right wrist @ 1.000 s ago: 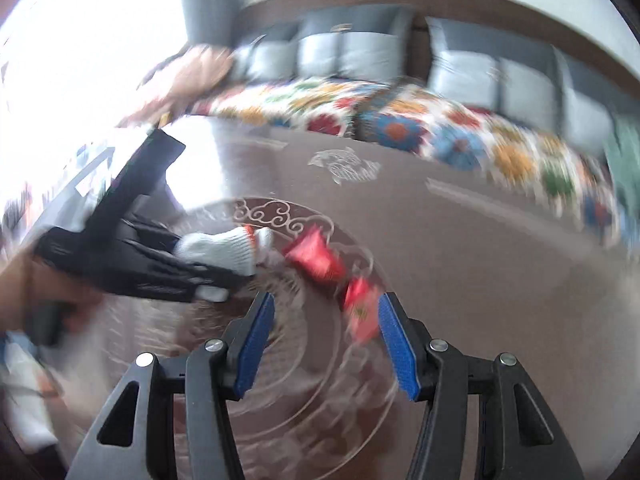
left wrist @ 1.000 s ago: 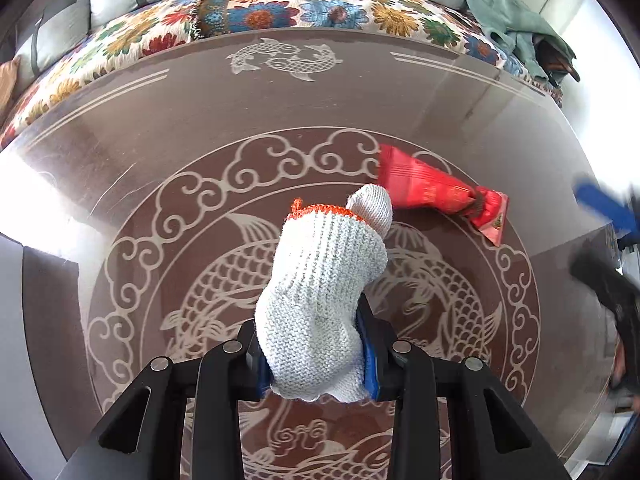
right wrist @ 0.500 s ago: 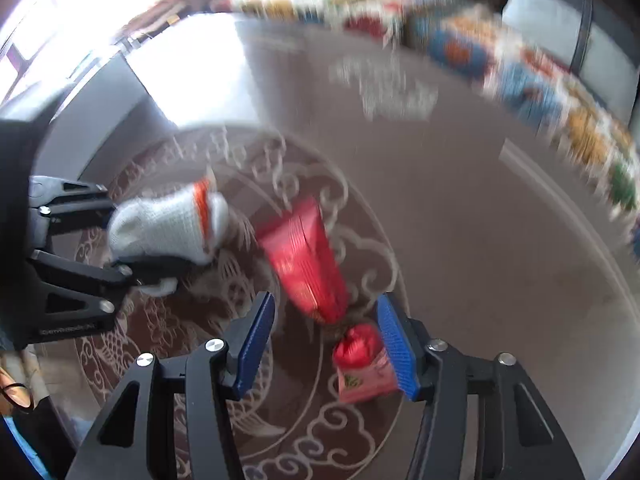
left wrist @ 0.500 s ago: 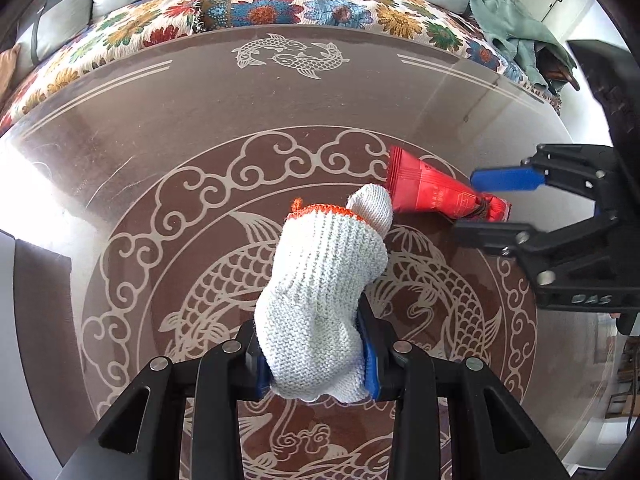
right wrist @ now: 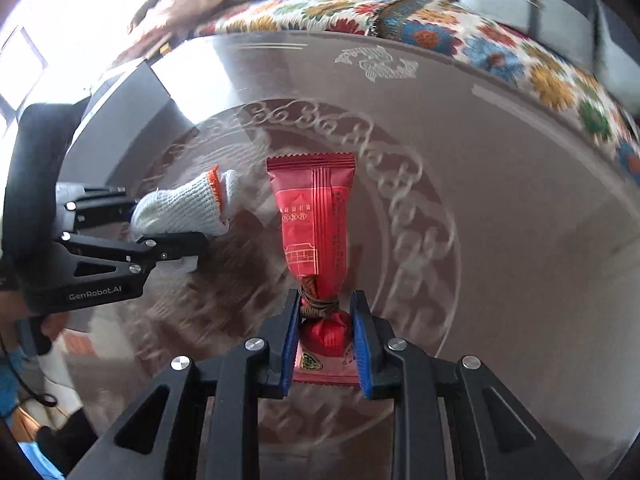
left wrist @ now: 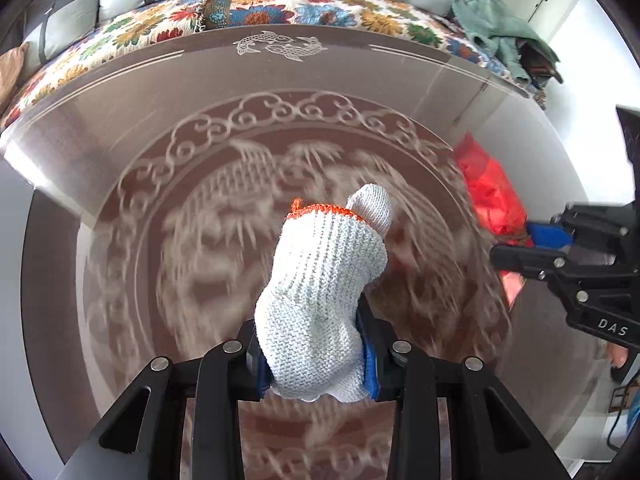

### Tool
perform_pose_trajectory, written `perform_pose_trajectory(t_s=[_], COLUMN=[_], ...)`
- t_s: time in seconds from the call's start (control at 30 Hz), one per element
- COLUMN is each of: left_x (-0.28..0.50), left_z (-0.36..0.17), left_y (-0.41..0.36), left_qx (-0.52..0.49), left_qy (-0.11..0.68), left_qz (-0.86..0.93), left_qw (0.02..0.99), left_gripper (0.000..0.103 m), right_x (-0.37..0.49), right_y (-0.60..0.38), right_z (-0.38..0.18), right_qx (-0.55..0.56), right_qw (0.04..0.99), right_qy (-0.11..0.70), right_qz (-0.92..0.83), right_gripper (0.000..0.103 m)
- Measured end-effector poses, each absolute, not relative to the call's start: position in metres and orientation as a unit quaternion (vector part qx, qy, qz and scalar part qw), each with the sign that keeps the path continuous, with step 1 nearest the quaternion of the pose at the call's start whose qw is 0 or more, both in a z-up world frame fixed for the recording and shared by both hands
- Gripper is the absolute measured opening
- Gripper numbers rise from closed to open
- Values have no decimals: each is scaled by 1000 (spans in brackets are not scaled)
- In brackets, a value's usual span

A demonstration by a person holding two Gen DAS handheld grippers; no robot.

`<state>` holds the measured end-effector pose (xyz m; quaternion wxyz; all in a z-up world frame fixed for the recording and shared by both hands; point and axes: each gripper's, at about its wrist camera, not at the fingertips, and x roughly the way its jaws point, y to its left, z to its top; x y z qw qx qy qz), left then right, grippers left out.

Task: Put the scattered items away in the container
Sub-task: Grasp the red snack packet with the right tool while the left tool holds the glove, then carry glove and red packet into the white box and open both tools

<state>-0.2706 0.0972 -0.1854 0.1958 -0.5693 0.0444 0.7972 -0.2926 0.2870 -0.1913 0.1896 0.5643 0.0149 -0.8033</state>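
A white knitted glove (left wrist: 320, 292) with an orange cuff stands up between the blue pads of my left gripper (left wrist: 316, 360), which is shut on it above the table. A red snack packet (right wrist: 316, 216), tied at the neck with twine, is pinched near its lower end by my right gripper (right wrist: 326, 320). From the right wrist view the left gripper (right wrist: 172, 224) and the glove (right wrist: 180, 208) are at the left. The left wrist view has the right gripper (left wrist: 516, 240) and the blurred packet (left wrist: 488, 188) at the right. No container is in view.
Both grippers are over a round brown table (left wrist: 120, 104) with a pale fish pattern. A sofa with a floral blanket (left wrist: 320, 8) and grey cushions runs behind it. A green garment (left wrist: 492, 28) lies at its right end. A hand (right wrist: 48, 324) holds the left gripper.
My right gripper came down onto the red packet and shut on its tied end. Both views now blur across the table pattern. The glove stays clamped in the left gripper.
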Motion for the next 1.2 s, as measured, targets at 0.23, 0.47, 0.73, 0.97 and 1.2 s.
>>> perform_pose_trajectory(t_s=[0.23, 0.47, 0.73, 0.97, 1.2], left_x=[-165, -87, -42, -54, -101], left_z=[-175, -151, -86, -41, -36], left_y=[60, 5, -92, -219, -325], left_qx=[-548, -518, -446, -390, -397], left_qy=[-3, -38, -86, -120, -125], left_qz=[816, 838, 880, 912, 907], left_qw=[184, 167, 141, 34, -56], left_gripper=[34, 34, 34, 34, 34], right_x=[-183, -99, -76, -109, -159], right_y=[268, 225, 128, 7, -123], right_z=[-189, -181, -128, -66, -45], right_qx=[553, 533, 494, 455, 445], right_qw=[173, 159, 210, 311, 368], right_qy=[-61, -101, -66, -34, 21], right_qz=[-813, -825, -841, -833, -816], right_gripper=[25, 24, 24, 25, 25])
